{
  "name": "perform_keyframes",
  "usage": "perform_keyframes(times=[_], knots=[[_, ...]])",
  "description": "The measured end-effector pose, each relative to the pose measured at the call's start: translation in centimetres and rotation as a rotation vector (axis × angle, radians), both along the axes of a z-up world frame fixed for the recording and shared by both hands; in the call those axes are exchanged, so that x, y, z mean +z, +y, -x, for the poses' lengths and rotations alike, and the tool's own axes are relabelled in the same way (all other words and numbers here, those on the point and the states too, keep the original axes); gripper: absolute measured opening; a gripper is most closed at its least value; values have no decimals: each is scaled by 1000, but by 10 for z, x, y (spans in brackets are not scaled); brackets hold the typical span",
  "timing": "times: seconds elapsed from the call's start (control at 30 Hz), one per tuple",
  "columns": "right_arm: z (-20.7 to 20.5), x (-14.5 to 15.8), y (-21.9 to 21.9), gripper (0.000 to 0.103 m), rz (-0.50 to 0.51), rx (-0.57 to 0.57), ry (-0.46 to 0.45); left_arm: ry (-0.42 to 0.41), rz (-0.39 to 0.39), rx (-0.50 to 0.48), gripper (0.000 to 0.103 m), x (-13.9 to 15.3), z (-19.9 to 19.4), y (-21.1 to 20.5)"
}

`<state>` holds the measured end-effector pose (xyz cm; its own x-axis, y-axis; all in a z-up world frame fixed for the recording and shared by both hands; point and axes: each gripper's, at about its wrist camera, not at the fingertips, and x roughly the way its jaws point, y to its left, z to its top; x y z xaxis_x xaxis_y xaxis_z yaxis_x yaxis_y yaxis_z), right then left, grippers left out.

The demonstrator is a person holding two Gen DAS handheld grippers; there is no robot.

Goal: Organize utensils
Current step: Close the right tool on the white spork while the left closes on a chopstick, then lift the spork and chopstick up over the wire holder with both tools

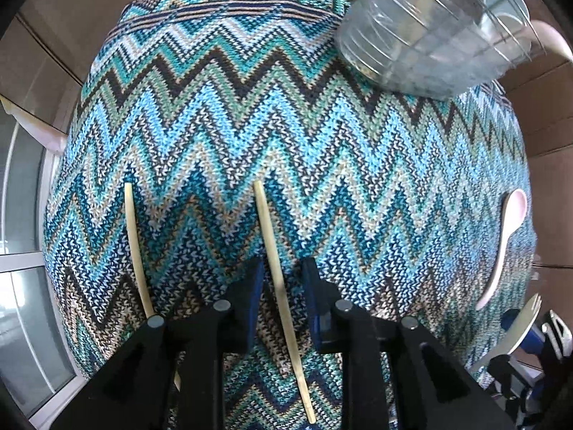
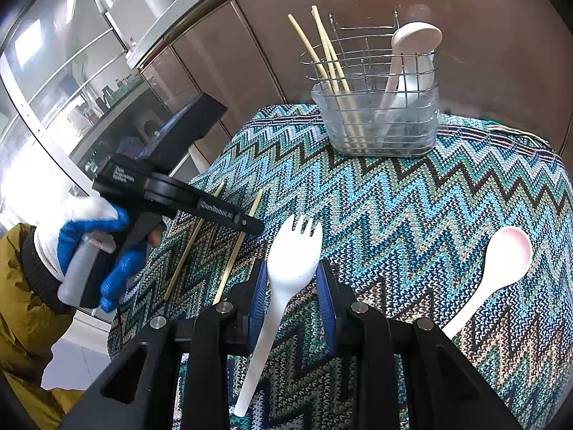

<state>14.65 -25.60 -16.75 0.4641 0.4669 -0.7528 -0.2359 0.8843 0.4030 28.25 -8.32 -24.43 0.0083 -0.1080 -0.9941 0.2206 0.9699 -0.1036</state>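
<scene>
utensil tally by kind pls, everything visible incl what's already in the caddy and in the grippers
Chopsticks: 5, namely 3 in the wire caddy (one) and 2 on the cloth, one between the left gripper's open fingers, one beside it.
Spoons: 2, one in the caddy, one on the cloth.
Sporks: 1, in the right gripper.
Total: 8

A zigzag-patterned knit cloth (image 1: 286,136) covers the table, with brown wall panels (image 2: 250,53) and a glass-fronted cabinet (image 2: 71,71) behind.

left gripper (image 1: 281,276) fingers apart — right gripper (image 2: 293,279) gripping
</scene>
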Motion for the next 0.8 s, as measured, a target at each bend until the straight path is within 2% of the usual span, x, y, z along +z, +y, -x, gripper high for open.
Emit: perform_keyframes(times=[0.07, 0.2, 0.3, 0.4, 0.5, 0.63, 0.8], knots=[[0, -2, -2, 28, -2, -1, 2, -13, 7, 13, 8, -1, 0, 1], [-1, -6, -7, 28, -9, -14, 11, 1, 148, 99, 5, -4, 3, 27], [-1, -9, -9, 28, -10, -24, 17, -11, 314, 154, 5, -9, 6, 50], [0, -9, -10, 28, -7, -32, 17, -22, 522, 213, 5, -16, 10, 79], [3, -8, -11, 28, 2, -41, 16, -57, 683, 265, 5, -11, 13, 105], [4, -4, -12, 28, 9, -54, 3, -112, 758, 279, 5, 13, 19, 120], [2, 19, -19, 28, 13, -87, -66, -240, 770, 238, 5, 78, 11, 114]])
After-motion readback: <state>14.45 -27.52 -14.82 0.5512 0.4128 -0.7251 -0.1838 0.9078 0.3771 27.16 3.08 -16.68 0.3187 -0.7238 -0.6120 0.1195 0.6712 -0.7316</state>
